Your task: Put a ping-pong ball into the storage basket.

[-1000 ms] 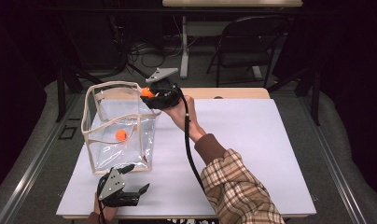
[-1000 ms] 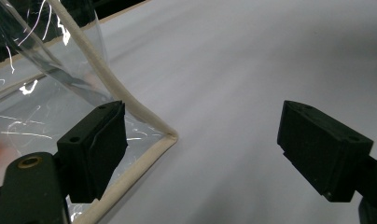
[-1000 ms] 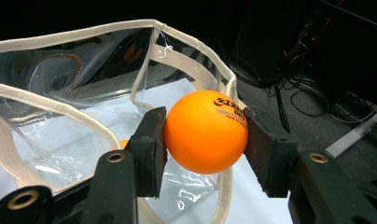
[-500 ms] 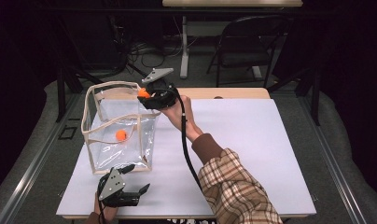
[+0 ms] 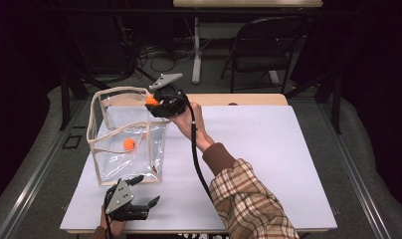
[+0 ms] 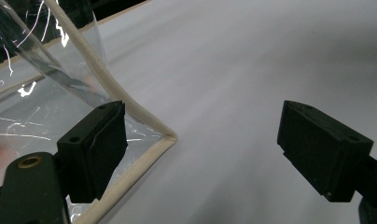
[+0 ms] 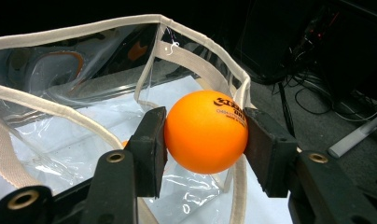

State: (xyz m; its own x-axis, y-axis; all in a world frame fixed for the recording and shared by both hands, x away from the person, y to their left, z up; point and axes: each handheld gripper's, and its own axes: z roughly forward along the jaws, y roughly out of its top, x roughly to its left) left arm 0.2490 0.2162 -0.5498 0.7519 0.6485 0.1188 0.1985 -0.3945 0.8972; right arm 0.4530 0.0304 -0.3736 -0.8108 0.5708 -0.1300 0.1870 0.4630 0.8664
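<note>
High view: gripper (image 5: pixel 150 103) partly hides ball (image 5: pixel 151 100)

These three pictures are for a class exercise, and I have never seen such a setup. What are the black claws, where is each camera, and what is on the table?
A person sits at a white table and holds a hand-worked two-jaw gripper in each hand; there is no robot arm. The high view looks down from above. The other two cameras ride on the grippers and look along their jaws. The right gripper is shut on an orange ball above the open top of a clear plastic bag with cream edging. Another orange ball lies inside the bag. The left gripper rests open near the bag's front corner.
</note>
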